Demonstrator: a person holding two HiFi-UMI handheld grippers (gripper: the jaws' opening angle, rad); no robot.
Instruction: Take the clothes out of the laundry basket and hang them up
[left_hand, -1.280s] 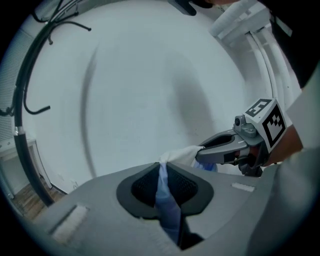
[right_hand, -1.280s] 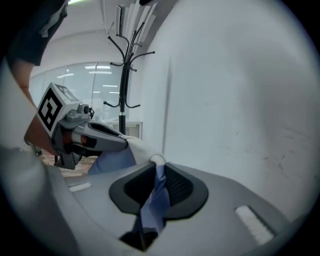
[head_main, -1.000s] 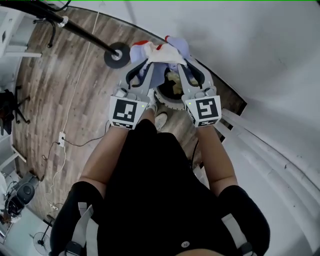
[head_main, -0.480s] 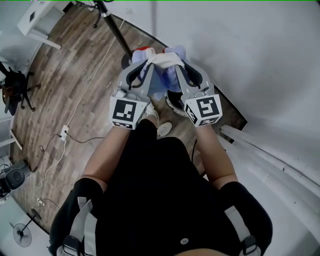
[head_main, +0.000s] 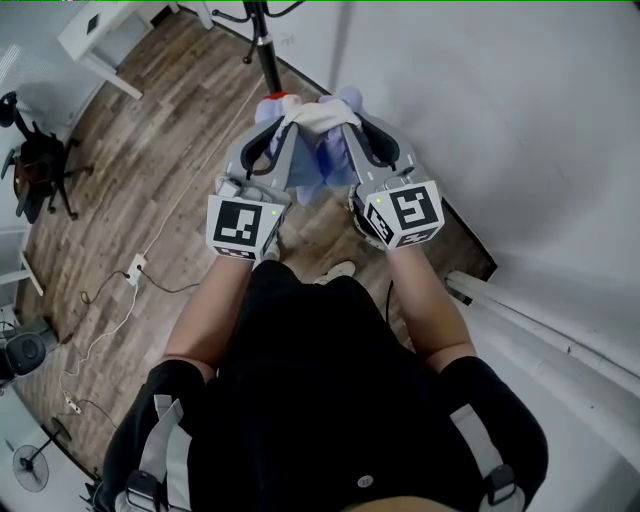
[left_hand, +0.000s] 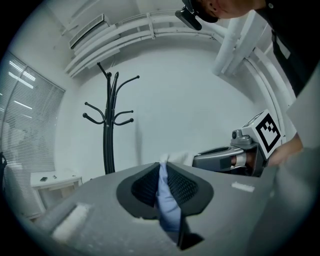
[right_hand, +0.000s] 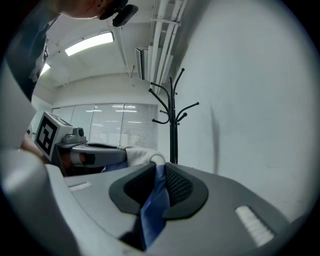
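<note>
Near the coat rack, both tongs hold one garment up above the wood floor. The left tongs are clamped on its pale blue cloth, and the right tongs on a darker blue fold. Its white collar spans between them. Each gripper's cube bears a black-and-white square marker.

Garment is reading as soft matt blue-white cloth, left gripper and right gripper are showing matt grey plastic shells with black ribbed pads, floor is looking wood-grain, coat stand smooth black metal.
</note>
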